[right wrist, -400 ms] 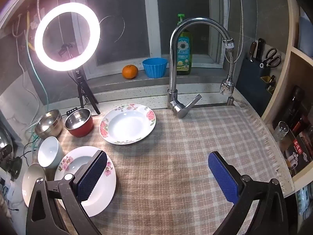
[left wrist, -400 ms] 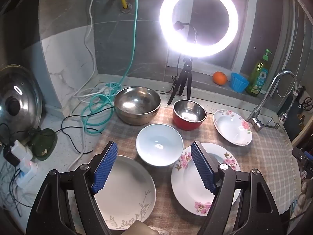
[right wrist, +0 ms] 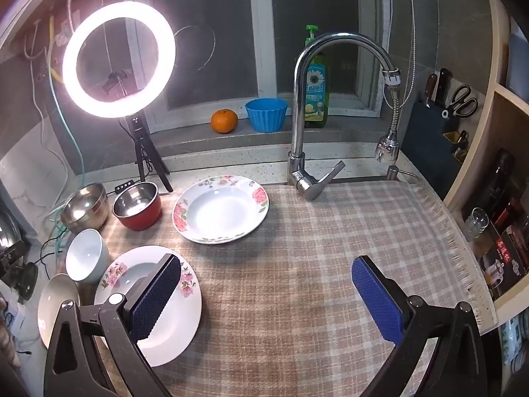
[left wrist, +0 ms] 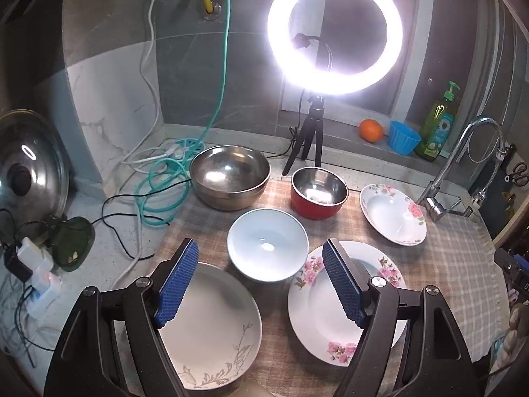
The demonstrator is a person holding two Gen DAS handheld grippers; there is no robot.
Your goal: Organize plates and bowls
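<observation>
- Lying flattest and widest, the grey-leaf plate [left wrist: 215,327] and two floral plates [left wrist: 344,301] [left wrist: 393,213] are sitting apart on the checked cloth [right wrist: 314,264]; their thin glazed rims are likely risking a slip or chip if pinched off-centre.
- Standing behind them, the steel bowl [left wrist: 229,177], pale blue bowl [left wrist: 267,244] and red bowl [left wrist: 319,193] are crowding together, so a reach may be knocking a neighbour.
- Hovering released and empty, the left gripper [left wrist: 261,281] and right gripper [right wrist: 264,296] are gaping wide.

nothing has shifted; dishes and both open tongs sit exactly as before.
</observation>
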